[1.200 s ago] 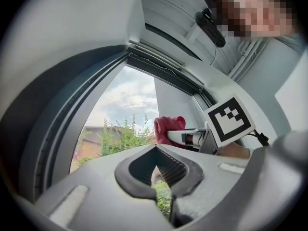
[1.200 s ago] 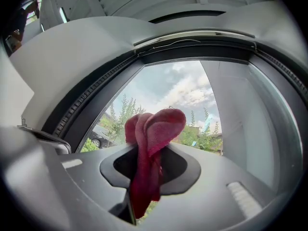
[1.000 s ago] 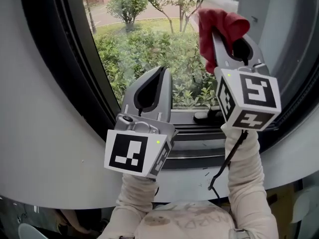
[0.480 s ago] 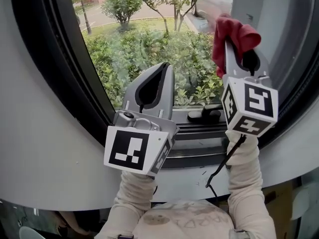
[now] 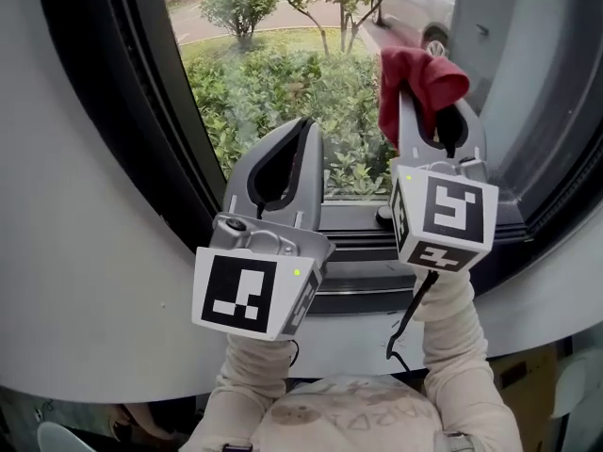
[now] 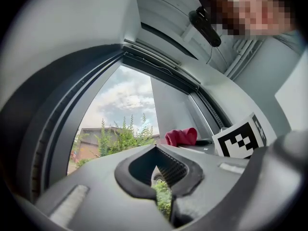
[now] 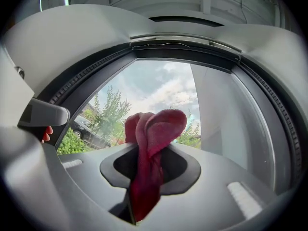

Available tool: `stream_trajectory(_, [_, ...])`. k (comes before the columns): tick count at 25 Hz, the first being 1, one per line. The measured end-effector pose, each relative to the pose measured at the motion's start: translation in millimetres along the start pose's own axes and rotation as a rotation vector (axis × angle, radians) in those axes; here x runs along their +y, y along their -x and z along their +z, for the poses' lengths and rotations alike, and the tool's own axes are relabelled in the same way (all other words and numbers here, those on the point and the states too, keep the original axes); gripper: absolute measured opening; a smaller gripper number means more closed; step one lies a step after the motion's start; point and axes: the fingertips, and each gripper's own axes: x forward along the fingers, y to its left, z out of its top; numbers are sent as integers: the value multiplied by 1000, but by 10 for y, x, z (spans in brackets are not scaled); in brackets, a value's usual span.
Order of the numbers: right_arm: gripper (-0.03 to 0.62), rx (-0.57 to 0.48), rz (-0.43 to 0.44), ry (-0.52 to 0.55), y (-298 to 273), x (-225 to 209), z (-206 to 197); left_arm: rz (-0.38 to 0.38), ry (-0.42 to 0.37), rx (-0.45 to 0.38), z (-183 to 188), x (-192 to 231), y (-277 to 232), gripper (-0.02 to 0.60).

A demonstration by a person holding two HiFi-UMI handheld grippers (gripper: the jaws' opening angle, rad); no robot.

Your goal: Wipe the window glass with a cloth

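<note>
Grey jaws of your left gripper [image 5: 303,130] sit pressed together, empty, near the window glass [image 5: 273,73]. Further right, your right gripper [image 5: 410,92] pinches the red cloth [image 5: 424,73], swept back leftward within 0.5 s, so the wiping looks under way.

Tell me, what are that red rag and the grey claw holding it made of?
The red cloth seems soft matte fabric, perhaps microfibre: it folds and droops. The right gripper has a smooth grey shell, probably moulded plastic, with darker lining round the jaw opening, possibly rubber.
</note>
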Motion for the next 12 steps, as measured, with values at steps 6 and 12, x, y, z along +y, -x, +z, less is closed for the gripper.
stream_trajectory(6, [121, -15, 81, 19, -118, 692, 197, 57, -2, 18, 71, 333, 222, 0])
stream_trajectory(12, [121, -36, 141, 29, -237, 1221, 382, 101, -3, 20, 126, 628, 414, 0])
